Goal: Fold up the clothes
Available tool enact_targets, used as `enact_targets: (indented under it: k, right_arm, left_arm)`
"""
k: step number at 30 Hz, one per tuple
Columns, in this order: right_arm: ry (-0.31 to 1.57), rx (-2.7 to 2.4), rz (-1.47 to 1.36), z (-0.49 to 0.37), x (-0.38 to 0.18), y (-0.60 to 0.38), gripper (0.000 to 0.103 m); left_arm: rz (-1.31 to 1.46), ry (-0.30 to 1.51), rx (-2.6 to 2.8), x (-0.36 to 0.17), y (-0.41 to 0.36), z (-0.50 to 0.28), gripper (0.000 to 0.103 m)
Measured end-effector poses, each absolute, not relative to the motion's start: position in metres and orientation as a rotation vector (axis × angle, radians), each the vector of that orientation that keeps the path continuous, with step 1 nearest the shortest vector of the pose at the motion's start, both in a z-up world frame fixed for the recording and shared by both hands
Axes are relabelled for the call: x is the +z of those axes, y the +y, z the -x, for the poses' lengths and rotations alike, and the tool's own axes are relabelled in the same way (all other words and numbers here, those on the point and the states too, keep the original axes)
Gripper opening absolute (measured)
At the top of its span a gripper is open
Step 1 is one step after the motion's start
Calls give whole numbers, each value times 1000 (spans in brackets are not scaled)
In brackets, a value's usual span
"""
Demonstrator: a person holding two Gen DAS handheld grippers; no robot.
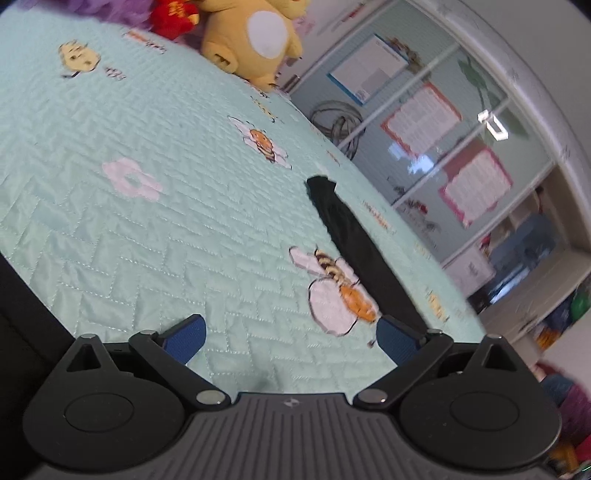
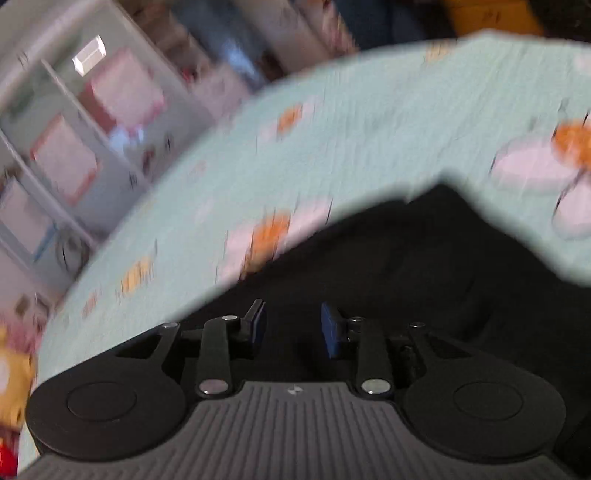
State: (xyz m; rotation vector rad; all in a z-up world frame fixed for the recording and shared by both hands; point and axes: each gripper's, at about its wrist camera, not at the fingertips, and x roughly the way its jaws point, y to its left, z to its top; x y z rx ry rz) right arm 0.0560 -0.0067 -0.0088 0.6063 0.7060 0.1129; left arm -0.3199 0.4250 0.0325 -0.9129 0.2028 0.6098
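Note:
A black garment [image 1: 354,240] lies as a long narrow strip on the pale green quilted bedspread [image 1: 147,240], running from mid-bed down to the right finger of my left gripper [image 1: 290,336]. That gripper is open wide over bare quilt, with nothing between its blue pads [image 1: 186,338]. In the blurred right wrist view, the black garment [image 2: 406,277] spreads broadly under and ahead of my right gripper [image 2: 294,326]. Its blue pads [image 2: 330,330] stand a little apart with a gap between them, and no cloth is pinched there.
A yellow plush toy [image 1: 255,37] and a red one [image 1: 173,16] sit at the far end of the bed. Beyond the bed's right edge is a glass wall with posters [image 1: 424,110], which also shows in the right wrist view as a glass wall [image 2: 74,147].

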Motion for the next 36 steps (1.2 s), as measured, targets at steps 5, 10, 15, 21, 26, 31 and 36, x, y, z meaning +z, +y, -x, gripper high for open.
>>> enact_targets:
  k: [5,10,15,21,26,31,36]
  right_arm:
    - [672,323,-489,-35,6,61,33]
    - [656,586,-350,-51,29,141,33]
    - [670,769,-248,-88,40,225,34]
    - [699,923,-92,-101,44,323,40]
    - [692,938,2,-119,41,384,48]
    - [661,927,113,-134,33,433,48]
    - [676,933,167,-146,25,457,48]
  left_arm:
    - [933,147,473,42,431,322,51]
    - [960,168,484,37,434,321,52]
    - [1025,177,483,27,444,322,52]
    - [1091,194,479,15,451,325,64]
    - [1089,194,475,11,452,327,66]
    - [1076,192,461,9,451,327,67]
    - [1066,187,452,7,451,329,68]
